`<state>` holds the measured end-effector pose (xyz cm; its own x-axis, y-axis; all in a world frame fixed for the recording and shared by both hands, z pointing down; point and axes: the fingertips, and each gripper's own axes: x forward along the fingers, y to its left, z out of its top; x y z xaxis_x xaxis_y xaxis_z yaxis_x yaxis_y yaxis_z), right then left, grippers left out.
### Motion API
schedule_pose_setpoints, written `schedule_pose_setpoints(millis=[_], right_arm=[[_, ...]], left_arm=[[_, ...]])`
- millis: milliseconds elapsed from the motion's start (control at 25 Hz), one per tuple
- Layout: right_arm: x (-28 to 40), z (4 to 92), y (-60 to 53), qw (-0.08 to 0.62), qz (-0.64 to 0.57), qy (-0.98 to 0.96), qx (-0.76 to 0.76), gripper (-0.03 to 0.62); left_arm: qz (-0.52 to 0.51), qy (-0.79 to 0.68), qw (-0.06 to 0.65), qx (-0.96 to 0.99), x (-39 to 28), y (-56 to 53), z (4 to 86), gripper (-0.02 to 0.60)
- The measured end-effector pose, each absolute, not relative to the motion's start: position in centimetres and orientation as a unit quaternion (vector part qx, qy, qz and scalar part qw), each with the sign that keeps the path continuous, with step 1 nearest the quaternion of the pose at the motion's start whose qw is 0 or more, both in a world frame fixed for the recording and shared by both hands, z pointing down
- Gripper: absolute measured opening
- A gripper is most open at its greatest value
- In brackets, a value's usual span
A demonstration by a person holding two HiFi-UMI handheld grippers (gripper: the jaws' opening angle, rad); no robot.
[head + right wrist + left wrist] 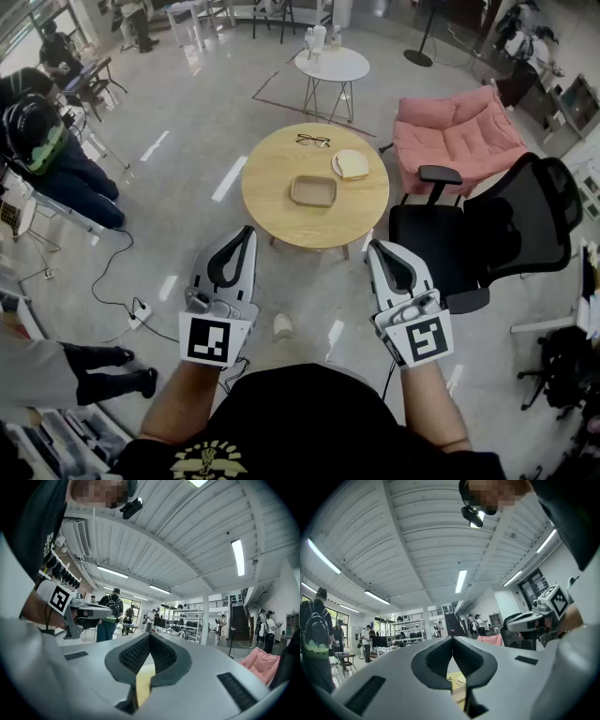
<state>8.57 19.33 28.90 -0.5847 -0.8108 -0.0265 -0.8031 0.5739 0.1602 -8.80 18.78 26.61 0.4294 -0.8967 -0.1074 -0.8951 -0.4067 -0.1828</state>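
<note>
Holding left gripper (247,232) and right gripper (373,246) side by side above the floor (187,178), well apart from each other, both pointed at the round wooden table (272,211). Per left gripper view: jaws pressed together at the tips, nothing between. Same in right gripper view: closed tip to tip, gripping nothing. Stopped just short of the table's near edge, touching nothing.

Near table centre: shallow wooden tray (313,191), nearest item to both grippers. Just beyond, toward the far right edge: round plate (351,164) with something pale on it, can't tell what. Near the far edge, left of the plate: pair of glasses (313,141).

Right of the table, close by right gripper: black office chair (497,234). Behind that: pink armchair (459,136). Farther back: small white table (342,67) with a few items on top, too small to identify. Far left: seated person (75,173).
</note>
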Motion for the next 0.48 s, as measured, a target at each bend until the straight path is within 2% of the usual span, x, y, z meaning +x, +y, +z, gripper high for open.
schedule_pose_setpoints(millis=[480], right_arm=[[6.1, 30.9, 11.1, 0.035, -0.047, -0.879, 0.473, 0.015]], left_arm=[[-0.004, 0.532, 0.097, -0.841, -11.8, 9.6, 28.6, 0.017]])
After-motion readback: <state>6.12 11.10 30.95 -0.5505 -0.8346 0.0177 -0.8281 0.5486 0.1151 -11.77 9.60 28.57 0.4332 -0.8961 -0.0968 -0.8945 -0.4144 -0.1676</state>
